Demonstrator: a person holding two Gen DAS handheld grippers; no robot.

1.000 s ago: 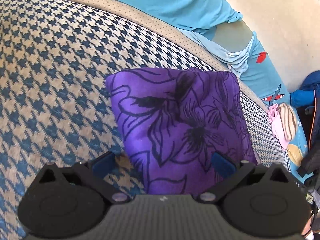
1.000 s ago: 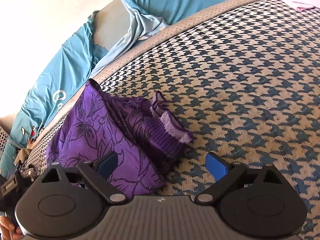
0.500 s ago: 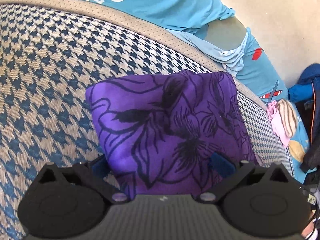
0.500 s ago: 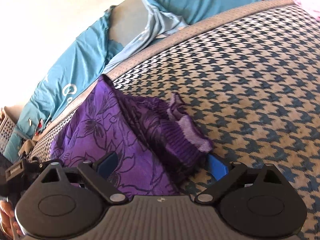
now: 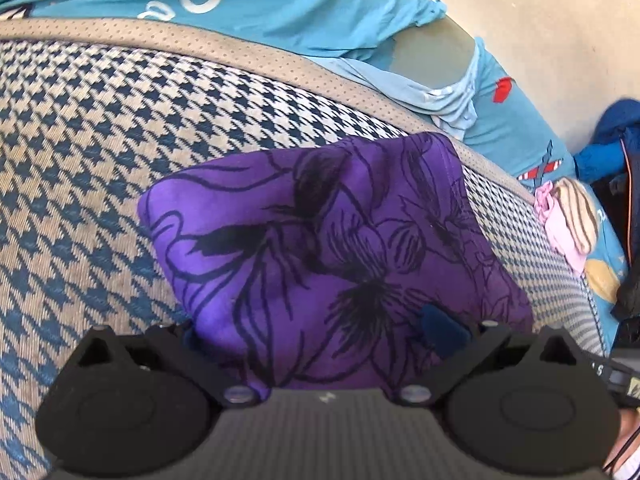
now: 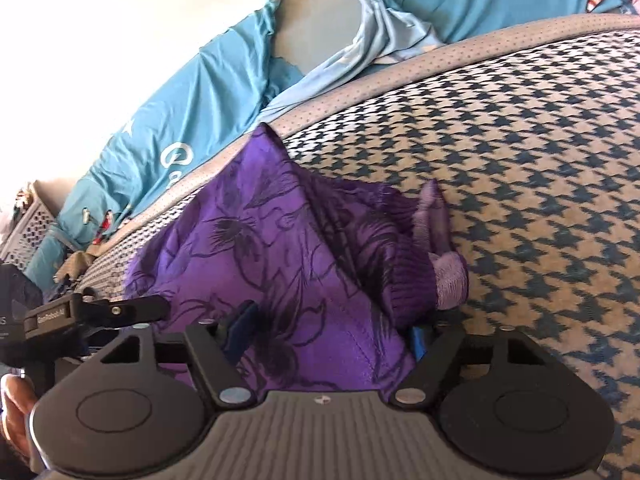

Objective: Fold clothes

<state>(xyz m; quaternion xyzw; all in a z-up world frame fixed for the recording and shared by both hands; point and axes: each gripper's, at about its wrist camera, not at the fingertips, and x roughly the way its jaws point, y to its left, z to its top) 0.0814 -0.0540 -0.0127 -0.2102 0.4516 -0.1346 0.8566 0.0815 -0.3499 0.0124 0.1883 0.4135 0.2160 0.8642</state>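
Both grippers pointed steeply down. The right gripper [image 6: 328, 330] was closing its jaws around the near edge of the folded purple garment [image 6: 280, 264]. The left gripper [image 5: 316, 330] stood apart astride it. Only the right view showed a ribbed cuff [image 6: 412, 276] and an unreadable label.

Count of things in view

One folded purple floral garment [image 5: 320, 248], two grippers [image 5: 316, 332] [image 6: 328, 332], one houndstooth cushion [image 5: 100, 152], one blue printed sheet [image 5: 280, 0], one pink cloth [image 5: 556, 228], one basket [image 6: 28, 224].
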